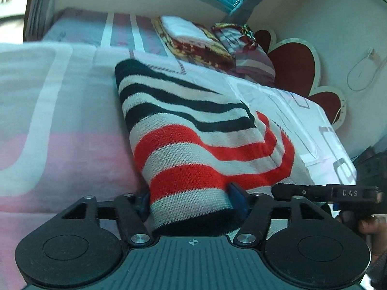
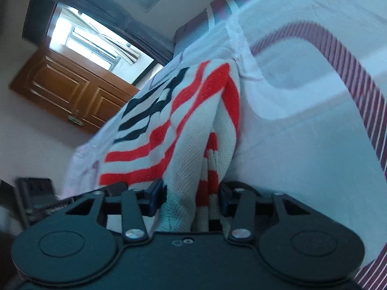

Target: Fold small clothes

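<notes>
With the striped sweater [image 1: 193, 130] on the bed [image 1: 48, 120], its near edge pinched in both the left gripper [image 1: 191, 200] and right gripper [image 2: 191, 198], lift evenly, keeping corners level.

Daylight enters through the bright, blown-out glass window [image 2: 79, 38] at the upper left of the right wrist view, washing both pictures in a cool bluish cast. Both fisheye frames bend strongly at the edges, corners dark. The brown panelled wooden door [image 2: 72, 91] is smeared by motion blur; shadows are soft.
</notes>
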The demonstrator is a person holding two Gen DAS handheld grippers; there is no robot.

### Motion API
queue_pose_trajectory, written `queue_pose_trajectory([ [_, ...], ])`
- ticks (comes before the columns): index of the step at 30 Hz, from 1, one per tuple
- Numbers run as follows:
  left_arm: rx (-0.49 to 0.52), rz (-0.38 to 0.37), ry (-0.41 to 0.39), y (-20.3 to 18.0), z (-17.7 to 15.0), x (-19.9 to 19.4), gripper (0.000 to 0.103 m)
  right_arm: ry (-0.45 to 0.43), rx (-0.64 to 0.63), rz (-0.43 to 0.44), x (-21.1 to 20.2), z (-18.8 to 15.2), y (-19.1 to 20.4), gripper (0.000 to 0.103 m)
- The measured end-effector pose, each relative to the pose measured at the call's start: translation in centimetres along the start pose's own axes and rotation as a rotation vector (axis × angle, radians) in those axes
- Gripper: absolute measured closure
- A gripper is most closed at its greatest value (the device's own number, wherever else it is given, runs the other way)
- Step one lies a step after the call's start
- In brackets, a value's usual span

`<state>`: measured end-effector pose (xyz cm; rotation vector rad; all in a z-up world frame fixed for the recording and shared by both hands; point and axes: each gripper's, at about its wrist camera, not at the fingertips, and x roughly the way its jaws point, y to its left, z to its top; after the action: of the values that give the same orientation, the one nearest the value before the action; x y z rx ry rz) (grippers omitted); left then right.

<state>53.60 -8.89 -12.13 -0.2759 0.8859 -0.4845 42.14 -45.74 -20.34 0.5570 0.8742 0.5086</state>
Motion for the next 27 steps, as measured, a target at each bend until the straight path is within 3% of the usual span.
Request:
queue_pose_trajectory([
  [2, 0.006, 0.004, -0.013, -0.1, 0.1, -0.8, 0.05, -0.019, -0.046, -0.04, -0.3, -0.4, 1.0, 0.062],
  [6, 0.031, 0.006, -0.017, -0.6, 0.5, -2.1, 0.055, -0.068, -0.054, -0.019, -1.5, -0.7, 2.0, 0.068],
  [16, 0.054, -0.005, -0.065, -0.5, 1.3, -7.7, 0.056, -0.099, -0.138, 0.0, -2.7, -0.7, 7.0, 0.069],
  [21, 0.022, 0.041, -0.104, 2.5, 0.6, -12.1, 0.056, -0.085, -0.195, 0.034, -1.3, -1.1, 10.9, 0.069],
  [27, -0.047, 0.131, -0.132, 8.9, -1.8, -18.6, 0.056, -0.012, -0.255, 0.118, 3.4, -2.4, 16.4, 0.069],
])
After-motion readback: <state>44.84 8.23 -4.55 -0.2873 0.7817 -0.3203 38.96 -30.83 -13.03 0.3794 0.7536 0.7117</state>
